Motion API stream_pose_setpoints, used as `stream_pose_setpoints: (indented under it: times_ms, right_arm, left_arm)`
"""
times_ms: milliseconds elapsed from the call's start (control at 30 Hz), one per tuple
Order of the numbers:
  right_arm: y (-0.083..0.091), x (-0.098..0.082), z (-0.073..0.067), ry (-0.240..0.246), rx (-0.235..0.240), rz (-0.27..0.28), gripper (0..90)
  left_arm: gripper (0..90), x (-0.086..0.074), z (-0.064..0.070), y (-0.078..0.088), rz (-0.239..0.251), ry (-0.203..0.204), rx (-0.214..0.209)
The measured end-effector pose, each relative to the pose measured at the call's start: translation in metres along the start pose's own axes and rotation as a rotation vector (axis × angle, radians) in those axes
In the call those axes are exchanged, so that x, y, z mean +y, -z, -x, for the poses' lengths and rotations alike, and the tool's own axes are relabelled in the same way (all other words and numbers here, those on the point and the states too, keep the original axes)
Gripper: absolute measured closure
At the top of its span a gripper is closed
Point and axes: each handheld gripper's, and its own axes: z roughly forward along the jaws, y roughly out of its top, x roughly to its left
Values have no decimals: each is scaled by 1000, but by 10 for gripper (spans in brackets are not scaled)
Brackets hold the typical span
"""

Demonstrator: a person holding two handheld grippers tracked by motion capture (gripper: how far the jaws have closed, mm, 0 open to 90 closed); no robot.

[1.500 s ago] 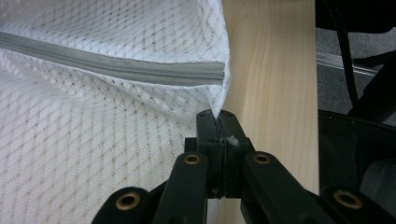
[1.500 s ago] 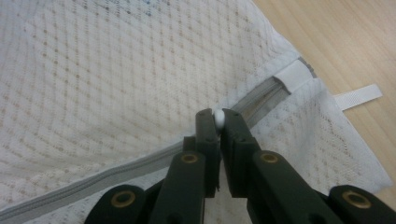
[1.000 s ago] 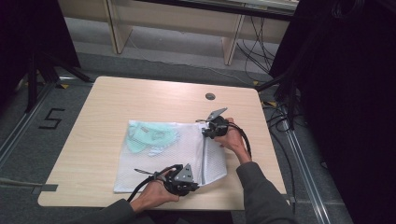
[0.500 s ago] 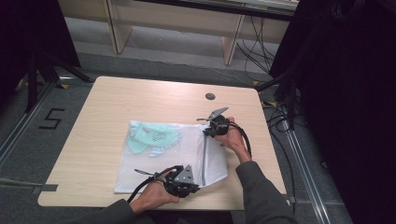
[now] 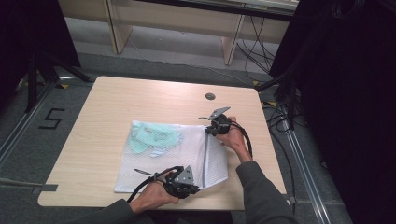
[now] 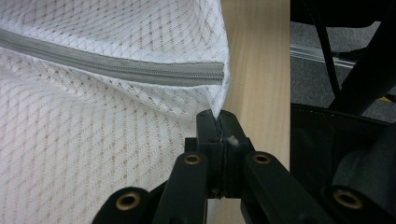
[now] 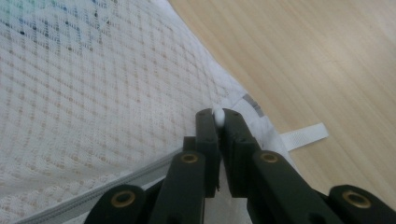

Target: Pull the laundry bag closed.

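On table [image 5: 107,98], mesh bag [image 5: 187,158] flat, zipper [image 5: 204,156] running near-to-far

A mesh bag [image 5: 177,158] lies on the table [image 5: 116,102], garment [image 5: 152,137] inside.

Tongs [image 7: 218,122] pinching white zipper pull [image 7: 217,115], mesh bag [image 7: 93,88]

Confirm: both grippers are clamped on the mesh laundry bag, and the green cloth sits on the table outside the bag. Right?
Not quite. Both the left gripper and right gripper are clamped on the mesh laundry bag, but the green cloth lies inside the bag, seen through the mesh, not outside it. The high view shows this.
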Motion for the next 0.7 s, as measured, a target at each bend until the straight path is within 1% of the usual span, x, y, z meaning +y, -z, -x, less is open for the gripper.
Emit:
stream_pose_setpoints:
  times_ms: [33, 67, 100, 133, 233, 267, 367, 400, 433, 467, 500, 533, 567, 600, 633, 667, 700]
  right_arm:
    - [1, 0, 0, -12, -11, 1, 867]
    - [1, 0, 0, -18, -5, 1, 866]
    - [1, 0, -1, -19, -5, -1, 866]
    - [1, 0, -1, -21, -5, -4, 864]
    - [-1, 0, -2, -24, -1, -14, 858]
    - [-2, 0, -3, -26, 1, -13, 859]
    - [0, 1, -1, -19, -19, -5, 859]
    - [1, 1, -1, -40, -26, -10, 854]
    - [1, 0, 0, -32, -46, 0, 845]
    - [1, 0, 0, -48, -47, -4, 841]
    - [1, -1, 1, -53, -42, -4, 833]
    - [1, -1, 2, -52, -51, -6, 823]
    - [1, -1, 1, -68, -48, -11, 798]
    - [1, -1, 2, -79, -58, -3, 763]
    - [2, 0, 1, -102, -55, 1, 740]
    - [4, 0, 1, -113, -57, 5, 740]
    - [5, 1, 2, -107, -48, 12, 740]
  left_arm:
    - [888, -1, -1, -1, -9, -3, -1]
    - [884, -1, -1, -2, -7, 0, -1]
    - [881, -2, -2, -3, -14, -3, 5]
    - [881, -3, -1, -4, -8, 12, -4]
    - [876, -2, -2, -4, -9, 2, -3]
    - [869, -2, -2, -4, -7, 10, -1]
    - [854, -3, -3, -4, -6, 8, -3]
    - [847, -3, -3, -4, -11, 6, -1]
    - [848, -2, -3, -4, -7, 11, 0]
    - [842, -2, -4, -5, -3, 14, 1]
    - [835, -2, -4, -4, -8, 8, 6]
    - [822, -2, -4, -5, 11, 25, 7]
    - [795, -2, -5, -4, 9, 28, 7]
    - [776, -2, -6, -4, 18, 33, 7]
    - [769, -1, -6, -2, 19, 38, 7]
    - [771, -1, -7, -1, 27, 37, 7]
    - [775, 0, -8, 0, 28, 39, 7]
